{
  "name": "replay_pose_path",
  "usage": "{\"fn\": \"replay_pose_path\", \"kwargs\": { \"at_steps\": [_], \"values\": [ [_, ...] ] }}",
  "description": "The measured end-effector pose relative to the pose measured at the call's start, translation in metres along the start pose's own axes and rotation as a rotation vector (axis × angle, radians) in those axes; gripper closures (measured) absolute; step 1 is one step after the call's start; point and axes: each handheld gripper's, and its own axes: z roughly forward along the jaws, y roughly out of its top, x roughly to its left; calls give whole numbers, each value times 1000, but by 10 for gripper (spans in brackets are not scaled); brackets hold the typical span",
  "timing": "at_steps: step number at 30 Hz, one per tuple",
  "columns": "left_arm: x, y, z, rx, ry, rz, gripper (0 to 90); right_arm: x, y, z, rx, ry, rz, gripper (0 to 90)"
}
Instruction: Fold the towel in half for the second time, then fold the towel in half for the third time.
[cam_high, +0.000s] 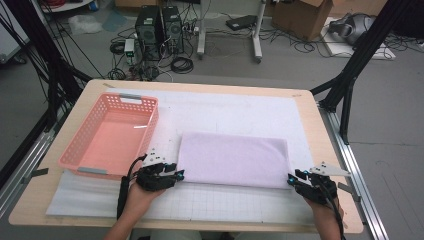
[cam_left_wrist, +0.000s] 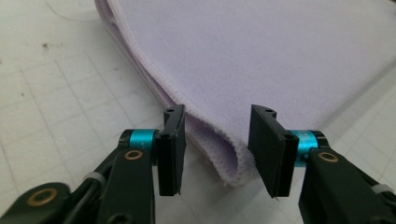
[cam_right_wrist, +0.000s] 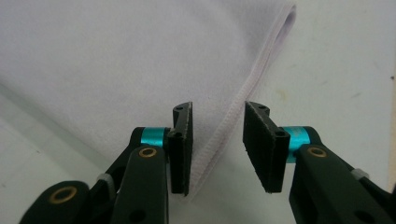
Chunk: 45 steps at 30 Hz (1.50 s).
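Centrally placed: folded lilac towel (cam_high: 234, 160), flat on the white gridded mat (cam_high: 225, 202) that covers the wooden worktop (cam_high: 327, 145).

Left hand-held gripper (cam_high: 179, 175): at the towel's near left corner, jaws parted, the rounded folded corner lying between them in the left gripper view (cam_left_wrist: 233, 163); not clamped.

Right hand-held gripper (cam_high: 291, 180): at the towel's near right corner, jaws parted, the stitched hem (cam_right_wrist: 229, 130) running up between them; not clamped.

Pink plastic basket (cam_high: 85, 145): on the worktop's left side, just beside the towel's left edge and close behind the left hand-held gripper, its near rim touching nothing of the towel.

Beyond the worktop: black computer towers (cam_high: 160, 27), loose cables (cam_high: 181, 64), cardboard box (cam_high: 300, 17), on the floor, well apart.
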Motion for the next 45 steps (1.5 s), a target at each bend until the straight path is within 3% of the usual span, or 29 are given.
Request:
{"fn": "replay_pose_path", "kwargs": {
  "at_steps": [5, 7, 11, 16, 33, 38, 45],
  "values": [
    [0, 4, -5, -74, -23, 11, 443, -4, 2, -9, -96, 18, 51, 450],
    [-2, 6, -5, -95, -39, 20, 382, -3, 3, -11, -118, 14, 53, 398],
    [-6, 8, -7, -150, -32, 37, 255, 0, 6, -13, -153, -6, 35, 274],
    [-8, 8, -9, -191, -33, 45, 172, 0, 7, -12, -159, 1, 25, 261],
    [-7, 7, -13, -194, -34, 50, 183, 2, 9, -7, -146, 13, 14, 242],
    [-6, 7, -11, -176, -40, 53, 205, 2, 9, -6, -144, 17, 14, 242],
    [-8, 5, -5, -123, -10, 44, 203, 3, 9, -4, -133, 20, -2, 242]
  ]
}}
